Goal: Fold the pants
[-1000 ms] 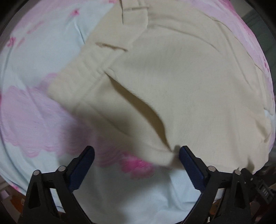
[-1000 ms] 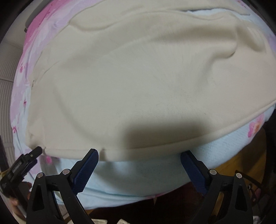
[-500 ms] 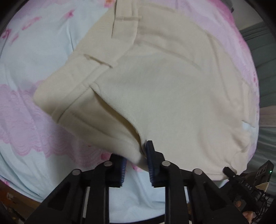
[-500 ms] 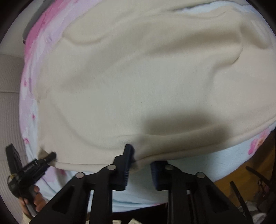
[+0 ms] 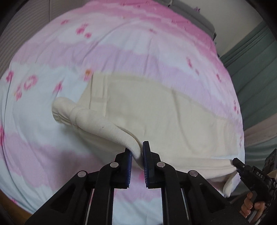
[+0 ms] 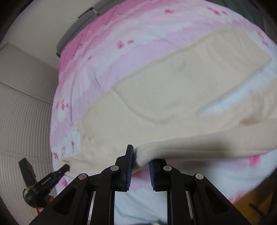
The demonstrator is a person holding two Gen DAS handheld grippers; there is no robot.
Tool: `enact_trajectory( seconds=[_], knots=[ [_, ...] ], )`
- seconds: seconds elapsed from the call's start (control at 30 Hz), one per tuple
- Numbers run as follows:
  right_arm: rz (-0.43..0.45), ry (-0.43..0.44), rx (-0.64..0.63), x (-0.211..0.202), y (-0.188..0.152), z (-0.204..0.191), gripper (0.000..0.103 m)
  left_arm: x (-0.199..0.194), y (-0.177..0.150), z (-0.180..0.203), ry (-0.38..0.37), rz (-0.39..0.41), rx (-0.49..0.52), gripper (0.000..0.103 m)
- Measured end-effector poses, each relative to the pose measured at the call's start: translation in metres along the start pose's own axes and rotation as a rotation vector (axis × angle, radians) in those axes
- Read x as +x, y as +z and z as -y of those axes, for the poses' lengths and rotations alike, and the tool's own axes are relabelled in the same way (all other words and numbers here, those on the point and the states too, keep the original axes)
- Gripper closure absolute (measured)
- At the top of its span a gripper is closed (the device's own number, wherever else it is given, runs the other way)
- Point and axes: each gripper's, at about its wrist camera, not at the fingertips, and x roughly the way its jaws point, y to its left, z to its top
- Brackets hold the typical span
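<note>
Cream pants [image 5: 155,112] lie across a pink and pale blue bedspread [image 5: 121,43]. My left gripper [image 5: 137,153] is shut on the near edge of the pants by the waistband and holds it lifted off the bed. My right gripper [image 6: 140,159] is shut on the near edge of the pants [image 6: 164,97] further along the leg, also lifted. The raised edge stretches between the two grippers. The right gripper shows at the lower right of the left wrist view [image 5: 236,161], and the left gripper at the lower left of the right wrist view [image 6: 65,167].
The bedspread [image 6: 107,52] covers the bed. A grey headboard or pillow [image 5: 195,15] lies at the far end. A green curtain [image 5: 256,60] hangs on the right, ribbed white panels [image 6: 22,103] on the left. The wooden bed edge [image 6: 249,197] is near me.
Both grippers closed on the near edge of the pants, then lifted and pulled back. The cameras now sit higher, and the far part of the bed has come into view.
</note>
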Motion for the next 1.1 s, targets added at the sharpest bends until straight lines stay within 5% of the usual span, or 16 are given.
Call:
enact_trajectory(
  seconds=[0.27,0.47,0.97,1.03,1.1],
  knots=[
    [0.038,0.015,-0.074,0.026,0.093,-0.037,0.085,0.033,0.078,0.026,0.055,0.053,-0.028,0.090],
    [-0.009,0.006,-0.121,0.071,0.154,-0.051,0.085,0.084,0.124,0.021,0.127,-0.014,-0.074,0.090],
    [-0.177,-0.100,-0.127,0.185,0.209,-0.051,0.084,0.176,0.183,0.015,0.373,-0.108,0.030,0.089],
    [-0.216,-0.139,-0.124,0.191,0.211,-0.054,0.082,0.173,0.186,0.021,0.410,-0.087,0.073,0.086],
    [-0.233,-0.135,-0.144,0.189,0.211,-0.060,0.068,0.162,0.186,0.025,0.369,-0.078,0.085,0.061]
  ],
)
